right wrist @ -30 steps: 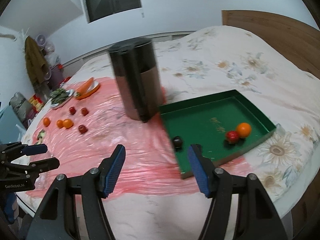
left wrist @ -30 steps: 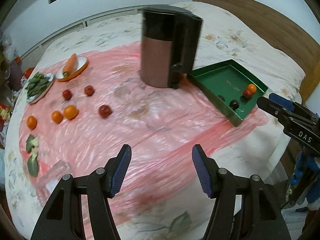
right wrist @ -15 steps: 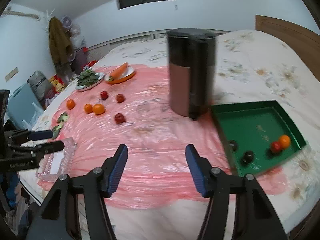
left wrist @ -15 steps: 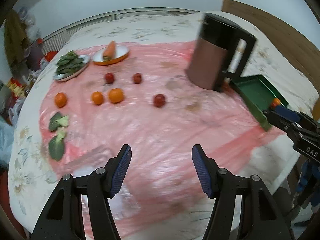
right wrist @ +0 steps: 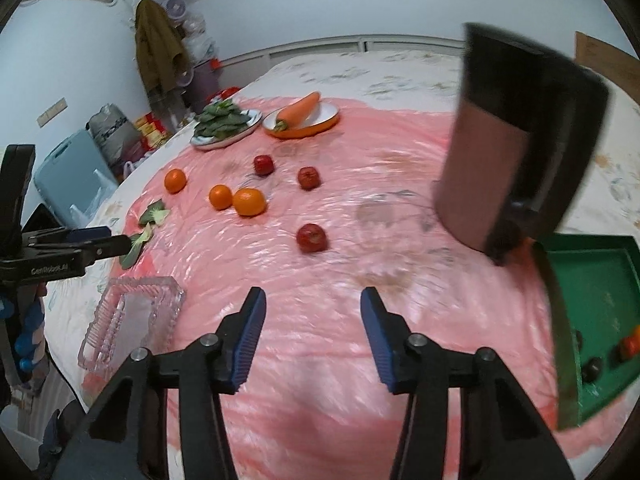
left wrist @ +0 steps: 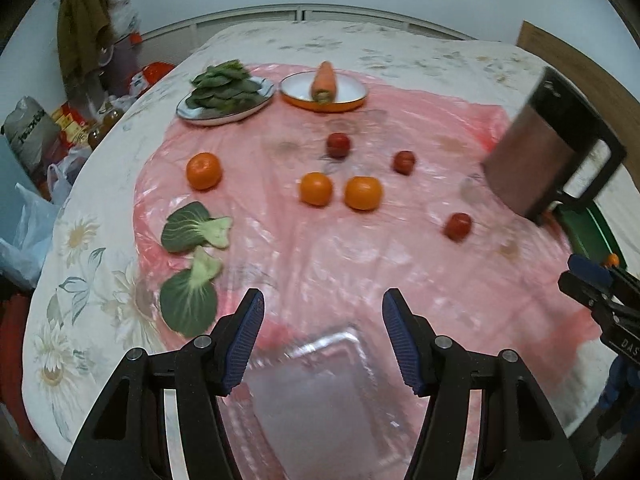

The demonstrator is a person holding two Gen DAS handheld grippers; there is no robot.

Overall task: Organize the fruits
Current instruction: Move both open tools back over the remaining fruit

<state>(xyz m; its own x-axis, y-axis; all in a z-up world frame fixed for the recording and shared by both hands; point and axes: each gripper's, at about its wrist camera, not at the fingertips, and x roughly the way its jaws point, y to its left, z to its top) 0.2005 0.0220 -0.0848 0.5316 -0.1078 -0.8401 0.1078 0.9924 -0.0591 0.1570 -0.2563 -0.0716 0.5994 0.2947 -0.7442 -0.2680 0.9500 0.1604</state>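
Both claws stood apart and held nothing: the left gripper hung over a clear glass dish at the near edge of the pink sheet, the right gripper over bare sheet. The fruits were round, with no long axis to tell. Three oranges and three red apples lay loose mid-sheet, well apart from the green tray at the right edge, which held more fruit, blurred and partly cut off. A tall dark appliance stood between apples and tray. Open sheet lay before both grippers.
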